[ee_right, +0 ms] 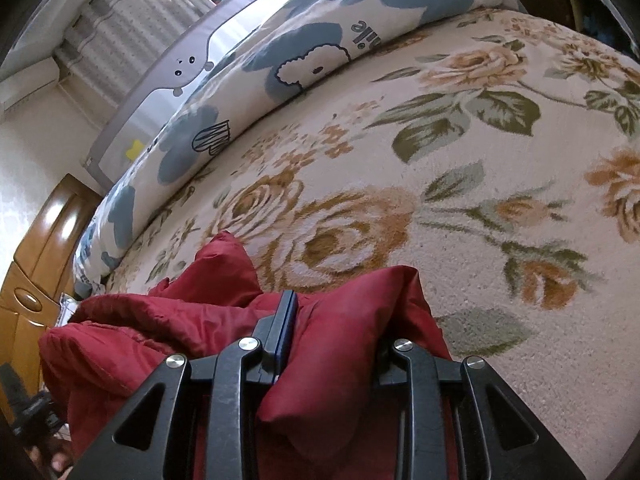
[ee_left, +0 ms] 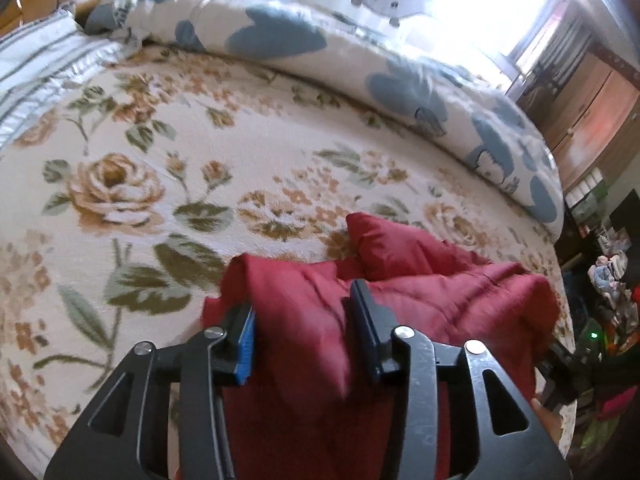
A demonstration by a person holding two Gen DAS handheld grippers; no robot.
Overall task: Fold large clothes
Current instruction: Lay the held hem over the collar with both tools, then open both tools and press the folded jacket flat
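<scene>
Cream bedding printed with tan roses and green leaves covers the bed [ee_left: 168, 128], and a rolled white quilt with blue blotches [ee_left: 400, 84] lies along its far edge beneath a bright window.

From the left wrist view, the left tongs [ee_left: 304, 320] tilt steeply down toward the bed's near edge. A fold of the dark red padded garment [ee_left: 460, 292] bulges up between the jaws. The blue pad [ee_left: 246, 344] on the left jaw stands slightly off the cloth while the right jaw lies against it, so the grip looks slack, the jaws parted rather than pinching. The garment lies bunched on the bed just ahead, one corner poking up. At the lower right edge a bit of a hand and another dark tool show.

From the right wrist view, the right tongs [ee_right: 340, 332] also point steeply down, clamped on a thick fold of the same red garment [ee_right: 160, 320]; the cloth swells out between the jaws and hides the right one. The rest of it spreads leftward, near a wooden cabinet [ee_right: 44, 248].
</scene>
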